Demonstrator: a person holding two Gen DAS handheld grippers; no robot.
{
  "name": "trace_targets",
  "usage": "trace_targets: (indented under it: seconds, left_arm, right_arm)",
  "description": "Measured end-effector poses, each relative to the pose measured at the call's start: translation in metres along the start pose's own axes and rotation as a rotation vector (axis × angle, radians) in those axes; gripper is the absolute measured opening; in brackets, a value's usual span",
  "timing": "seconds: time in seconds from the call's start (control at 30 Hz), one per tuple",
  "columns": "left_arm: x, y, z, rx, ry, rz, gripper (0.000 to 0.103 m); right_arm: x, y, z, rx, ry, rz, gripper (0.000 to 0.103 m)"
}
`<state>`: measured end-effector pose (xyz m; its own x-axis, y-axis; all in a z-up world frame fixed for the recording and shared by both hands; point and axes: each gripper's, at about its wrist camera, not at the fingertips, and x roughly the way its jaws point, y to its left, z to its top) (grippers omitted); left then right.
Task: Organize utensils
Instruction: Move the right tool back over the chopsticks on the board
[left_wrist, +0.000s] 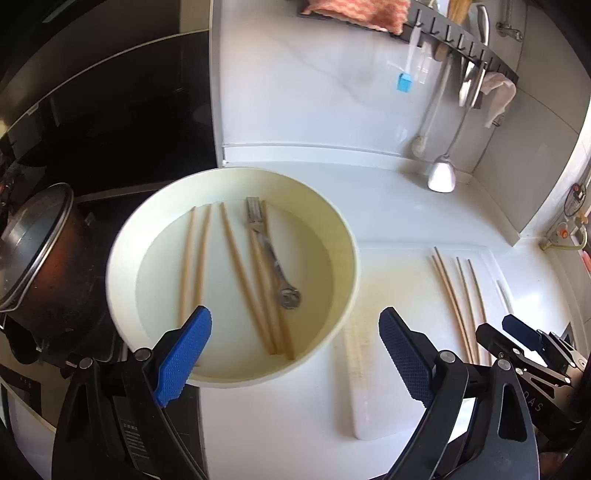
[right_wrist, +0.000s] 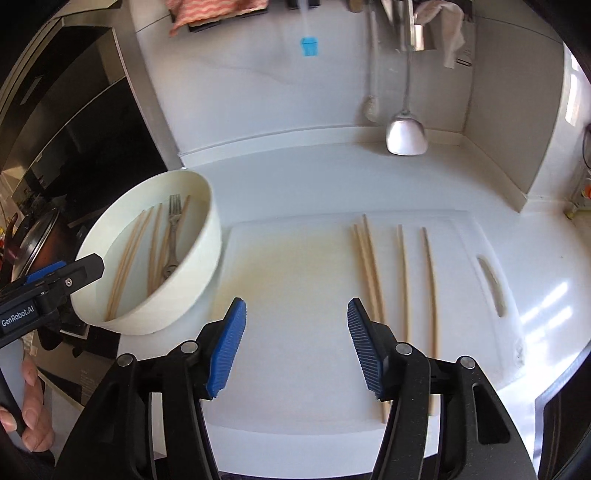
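**Back to the bowl for more**

Both grippers hang empty: left gripper (left_wrist: 295, 350) spread wide, right gripper (right_wrist: 297, 347) half open. Remaining chopsticks (left_wrist: 195, 266) and fork (left_wrist: 266, 251) lie in the bowl (left_wrist: 122, 254), at nine o'clock from the cutting board (right_wrist: 295, 266). Approach low, pinch one stick cleanly, clear of the fork.

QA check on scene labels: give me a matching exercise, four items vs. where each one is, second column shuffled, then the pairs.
Items:
1. fork
2. loose chopsticks
3. metal spatula
4. lidded pot

Places:
A. hanging against the back wall, blade near the counter
B. in the white bowl with other chopsticks
C. lying on the white cutting board
D. on the dark stove beside the bowl

Pairs: 1-B, 2-C, 3-A, 4-D
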<state>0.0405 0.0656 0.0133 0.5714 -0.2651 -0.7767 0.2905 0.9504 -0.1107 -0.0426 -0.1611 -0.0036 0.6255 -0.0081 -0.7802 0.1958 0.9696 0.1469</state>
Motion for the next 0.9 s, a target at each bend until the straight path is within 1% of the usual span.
trace_targets:
  seconds: [0.1,0.2,0.27,0.33,0.43,0.5,0.6,0.67,0.77,0.8,0.9]
  left_arm:
    - [0.002,-0.036,-0.004,0.016,-0.004,-0.028,0.091]
    - [0.005,-0.069,-0.014,0.023,-0.009,-0.033,0.091]
    - [0.006,-0.090,-0.021,0.015,-0.013,-0.021,0.093]
    - [0.006,-0.109,-0.030,-0.007,-0.005,-0.008,0.093]
    - [0.008,-0.134,-0.043,-0.027,0.011,0.022,0.093]
    - [0.010,-0.146,-0.050,-0.038,0.017,0.048,0.093]
    - [0.015,-0.157,-0.060,-0.052,0.010,0.058,0.095]
    - [0.021,-0.161,-0.065,-0.053,0.017,0.073,0.095]
    - [0.031,-0.163,-0.070,-0.069,0.018,0.069,0.095]
    - [0.034,-0.163,-0.071,-0.068,0.010,0.064,0.095]
    - [0.048,-0.165,-0.075,-0.051,-0.002,0.081,0.095]
  right_arm:
    - [-0.009,-0.040,-0.010,0.045,-0.006,-0.028,0.056]
    - [-0.016,-0.081,-0.019,0.070,-0.009,-0.042,0.056]
    - [-0.018,-0.105,-0.026,0.058,-0.003,-0.040,0.056]
    - [-0.018,-0.127,-0.030,0.054,0.008,-0.022,0.056]
    - [-0.018,-0.150,-0.035,0.023,-0.005,-0.008,0.056]
    - [-0.014,-0.161,-0.038,0.003,0.000,0.008,0.056]
    - [-0.004,-0.171,-0.042,-0.034,-0.002,0.009,0.056]
    - [0.001,-0.176,-0.045,-0.032,-0.004,0.019,0.056]
    - [0.007,-0.180,-0.050,-0.020,-0.026,0.027,0.056]
    - [0.009,-0.180,-0.051,-0.020,-0.039,0.020,0.056]
    - [0.019,-0.178,-0.050,-0.013,-0.072,-0.003,0.056]
